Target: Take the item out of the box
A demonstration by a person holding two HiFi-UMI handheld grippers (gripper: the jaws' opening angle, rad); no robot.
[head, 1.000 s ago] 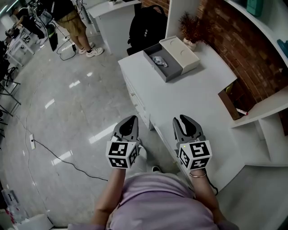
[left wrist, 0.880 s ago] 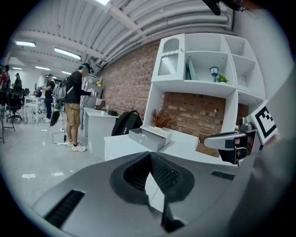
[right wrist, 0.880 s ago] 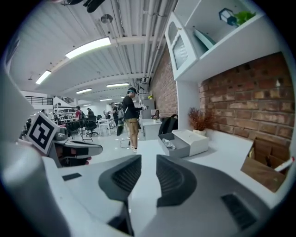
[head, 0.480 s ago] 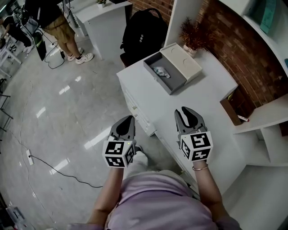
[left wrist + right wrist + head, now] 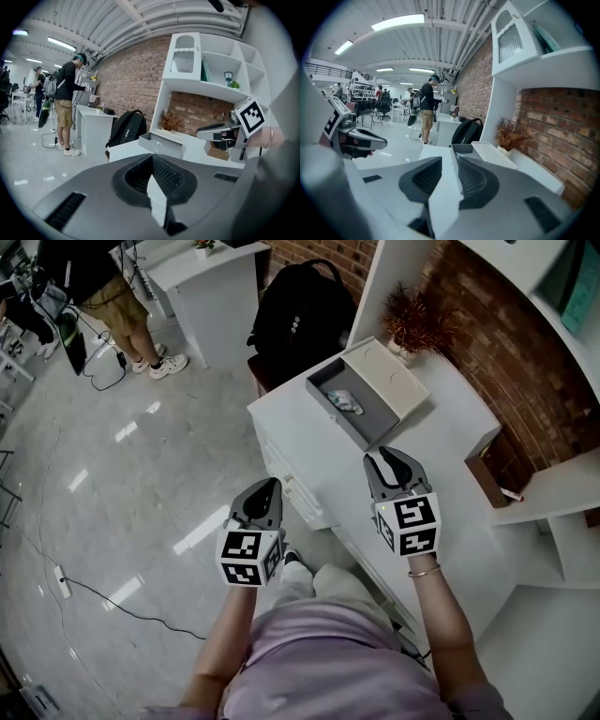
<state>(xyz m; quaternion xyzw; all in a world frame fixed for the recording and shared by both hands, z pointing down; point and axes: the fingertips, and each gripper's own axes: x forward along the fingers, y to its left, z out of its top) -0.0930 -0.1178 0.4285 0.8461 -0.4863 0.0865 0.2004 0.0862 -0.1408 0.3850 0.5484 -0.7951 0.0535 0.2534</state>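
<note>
A white bench stands against a red brick wall, with white shelves at its right end and a dried plant in its far corner. A black backpack sits beyond the bench, near a white cabinet. The grey floor is glossy, reflecting the ceiling strip lights.

Open-plan office: desks, chairs, brick wall
</note>
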